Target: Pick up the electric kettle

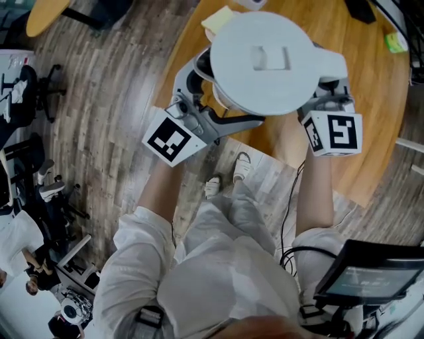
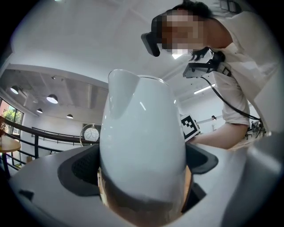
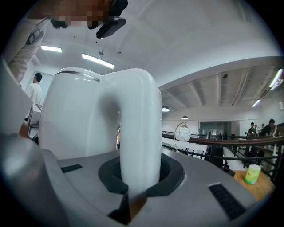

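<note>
Bright, even light from ceiling strips (image 3: 95,60) (fisheye bending, dark corners in gripper views), faint glare on the kettle (image 2: 142,146).

Electric kettle (image 1: 262,63), seen from above in the head view: its body and base are hidden beneath the lid. Also hidden there are the jaw tips of the left gripper (image 2: 143,177) at the kettle's 8 o'clock and the right gripper (image 3: 135,175) at its 4 o'clock. The wooden table (image 1: 361,99) is cut off by the top edge. A pale yellow pad (image 1: 218,20) at the kettle's 11 o'clock is partly covered. A green thing (image 1: 395,42) at the frame's 2 o'clock is too small to be identified. In the left gripper view, the kettle's bottom is masked by the gripper's body, and a marker cube (image 2: 189,127) at 3 o'clock is half hidden behind the kettle. Distant figures (image 3: 269,126) in the right gripper view cannot be made out.
</note>
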`<state>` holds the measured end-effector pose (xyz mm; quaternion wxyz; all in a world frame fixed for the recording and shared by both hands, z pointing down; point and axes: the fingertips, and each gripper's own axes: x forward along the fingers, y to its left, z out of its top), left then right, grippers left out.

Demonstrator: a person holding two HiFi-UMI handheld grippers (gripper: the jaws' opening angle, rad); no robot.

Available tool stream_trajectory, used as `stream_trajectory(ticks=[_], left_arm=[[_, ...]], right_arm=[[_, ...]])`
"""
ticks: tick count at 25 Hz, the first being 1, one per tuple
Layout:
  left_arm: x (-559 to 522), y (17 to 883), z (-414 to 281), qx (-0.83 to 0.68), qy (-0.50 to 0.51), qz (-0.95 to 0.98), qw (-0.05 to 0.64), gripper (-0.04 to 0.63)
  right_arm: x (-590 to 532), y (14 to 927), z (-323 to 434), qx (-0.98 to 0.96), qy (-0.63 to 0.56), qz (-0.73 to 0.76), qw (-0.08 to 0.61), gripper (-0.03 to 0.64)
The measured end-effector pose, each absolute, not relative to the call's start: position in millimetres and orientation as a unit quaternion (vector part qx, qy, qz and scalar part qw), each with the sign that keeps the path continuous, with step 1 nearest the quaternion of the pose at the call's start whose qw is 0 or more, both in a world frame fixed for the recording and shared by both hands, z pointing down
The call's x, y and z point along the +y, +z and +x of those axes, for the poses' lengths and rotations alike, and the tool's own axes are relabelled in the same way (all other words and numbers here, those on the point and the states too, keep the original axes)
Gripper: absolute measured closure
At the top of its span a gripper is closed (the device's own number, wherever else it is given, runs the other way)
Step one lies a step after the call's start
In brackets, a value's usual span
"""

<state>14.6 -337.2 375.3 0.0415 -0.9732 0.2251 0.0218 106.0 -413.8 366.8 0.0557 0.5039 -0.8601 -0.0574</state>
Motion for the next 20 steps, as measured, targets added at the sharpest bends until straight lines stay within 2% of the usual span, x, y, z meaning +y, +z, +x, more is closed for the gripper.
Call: stream_trajectory(ticks=[20], left_arm=[[-241.0, 200.8, 33.0, 0.171, 0.048, -0.983, 0.055, 0.011]], right_arm=[[-307.0, 192.2, 134.2, -0.836, -0.063, 0.543, 0.059, 0.580]])
